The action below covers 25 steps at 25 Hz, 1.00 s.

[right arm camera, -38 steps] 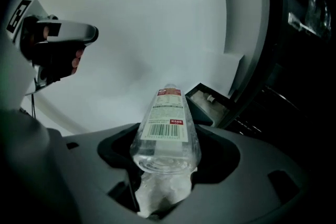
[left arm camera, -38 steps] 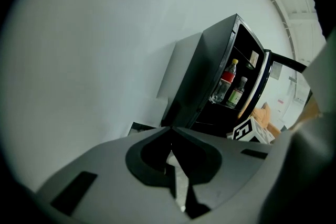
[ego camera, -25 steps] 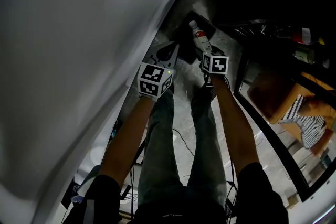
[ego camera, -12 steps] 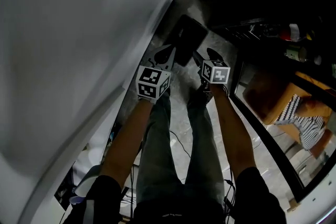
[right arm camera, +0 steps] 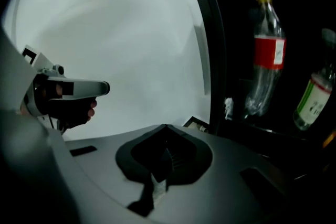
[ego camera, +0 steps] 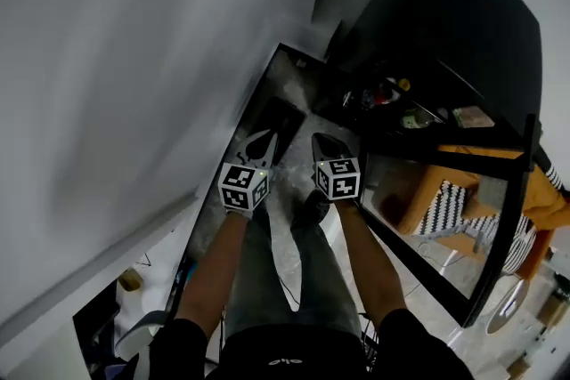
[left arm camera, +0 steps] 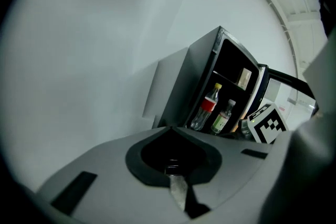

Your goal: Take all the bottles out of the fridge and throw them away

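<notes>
Bottles are still waiting in the fridge [left arm camera: 181, 86]; a red-labelled bottle [right arm camera: 266, 55] and a green-labelled bottle [right arm camera: 315, 99] stand side by side on a shelf, ahead of my right tongs [right arm camera: 155, 183] and up to their right; from my left tongs [left arm camera: 177, 186] they sit farther off, ahead and to the right. A second ago another bottle lay just past the right tongs' tips, over the dark bin [ego camera: 274, 118]; now it is out of sight, so I judge it dropped in. The right tongs have just been closing and now meet tip to tip with nothing between them; the left tongs are pressed together too, and empty. Both pairs have come up off the bin, which now lies below and just beyond their tips, and they face the fridge. That reads to me as one bottle disposed of and at least two to go; before the next reach I would need to spread the right tongs again.
</notes>
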Motion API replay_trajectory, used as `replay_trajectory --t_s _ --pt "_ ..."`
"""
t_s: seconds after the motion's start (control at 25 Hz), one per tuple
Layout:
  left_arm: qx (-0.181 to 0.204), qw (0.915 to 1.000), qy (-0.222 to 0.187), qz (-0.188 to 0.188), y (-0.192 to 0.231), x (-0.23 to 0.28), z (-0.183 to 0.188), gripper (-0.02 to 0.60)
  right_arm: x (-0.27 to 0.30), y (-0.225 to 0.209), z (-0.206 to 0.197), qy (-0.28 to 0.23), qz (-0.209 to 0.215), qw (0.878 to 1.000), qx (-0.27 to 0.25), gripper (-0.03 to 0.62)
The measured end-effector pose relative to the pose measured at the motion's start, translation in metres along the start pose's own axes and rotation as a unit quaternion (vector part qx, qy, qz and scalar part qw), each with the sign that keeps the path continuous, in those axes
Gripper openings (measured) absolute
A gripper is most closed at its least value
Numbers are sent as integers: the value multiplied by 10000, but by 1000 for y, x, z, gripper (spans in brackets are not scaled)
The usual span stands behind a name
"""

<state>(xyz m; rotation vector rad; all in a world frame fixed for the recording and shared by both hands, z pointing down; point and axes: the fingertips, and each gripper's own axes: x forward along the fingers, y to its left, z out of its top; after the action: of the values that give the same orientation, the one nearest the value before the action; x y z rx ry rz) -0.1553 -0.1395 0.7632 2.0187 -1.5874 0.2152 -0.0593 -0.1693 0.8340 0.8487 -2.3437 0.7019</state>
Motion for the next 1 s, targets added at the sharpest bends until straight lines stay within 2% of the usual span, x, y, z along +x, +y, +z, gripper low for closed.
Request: replay_trajectory --t_s 0.24,0.4,0.72,1.0 --pt "204 9992 -266 -209 -84 -25 80 -2 -109 -2 74 -369 -61 9992 -139 9" --pt "315 9981 -365 -382 -139 -43 116 -2 -178 0 108 -675 -100 9976 -93 9" --pt "445 9950 -396 -796 -223 -57 153 -2 -282 -21 136 -1090 -618 9912 417 9" --pt "614 9918 -565 -966 -269 -64 178 -2 -349 -35 139 -1462 -782 9841 630 8"
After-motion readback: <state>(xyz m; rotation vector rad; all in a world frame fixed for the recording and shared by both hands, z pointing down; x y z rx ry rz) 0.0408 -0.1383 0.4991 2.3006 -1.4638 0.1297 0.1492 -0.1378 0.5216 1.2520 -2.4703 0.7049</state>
